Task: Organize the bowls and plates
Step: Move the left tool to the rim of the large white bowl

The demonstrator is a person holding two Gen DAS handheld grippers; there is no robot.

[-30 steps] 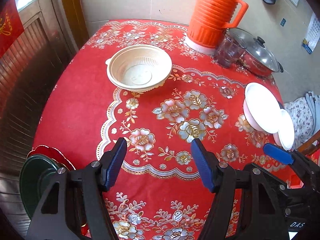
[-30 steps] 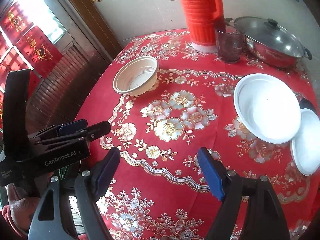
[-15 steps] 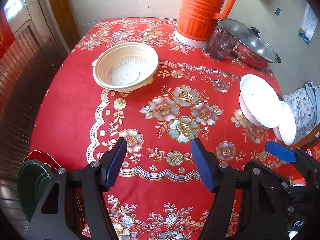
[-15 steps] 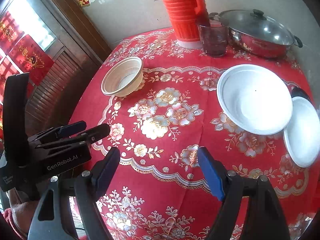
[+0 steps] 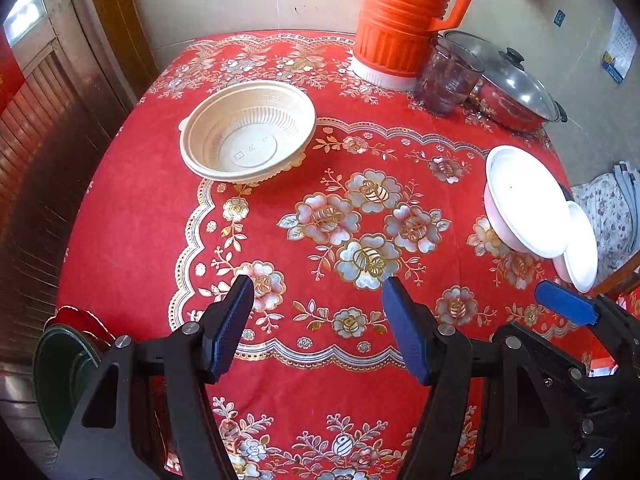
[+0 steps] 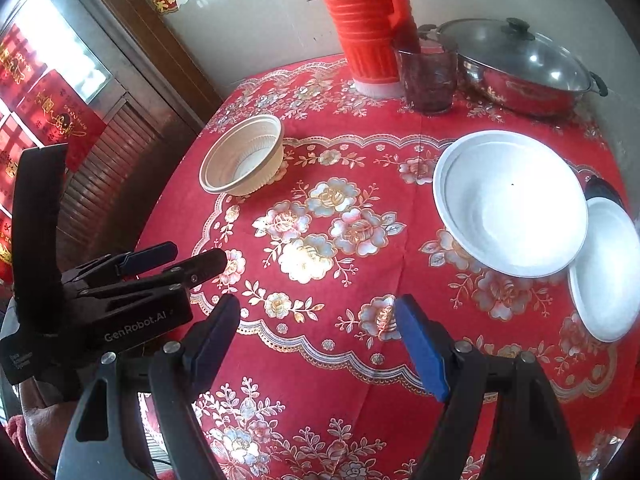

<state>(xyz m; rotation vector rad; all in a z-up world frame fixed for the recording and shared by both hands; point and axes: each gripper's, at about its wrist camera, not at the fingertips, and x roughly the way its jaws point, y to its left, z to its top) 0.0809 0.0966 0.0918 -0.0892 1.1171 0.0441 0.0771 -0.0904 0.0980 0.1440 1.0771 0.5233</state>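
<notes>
Left of the orange flask (image 5: 400,20), the tan bowl (image 5: 248,132) lies ahead of the empty, open left gripper (image 5: 316,320), nearer it than the equally open, empty right gripper (image 6: 320,340).

Ribbed beige bowl (image 5: 248,132) upright far left, large white bowl (image 6: 510,202) right, small white plate (image 6: 606,268) beside it

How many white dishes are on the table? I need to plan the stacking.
2. A large white bowl sits on the table's right side, and a smaller white plate lies beside it at the right edge, partly under its rim. Nothing else white shows.
</notes>
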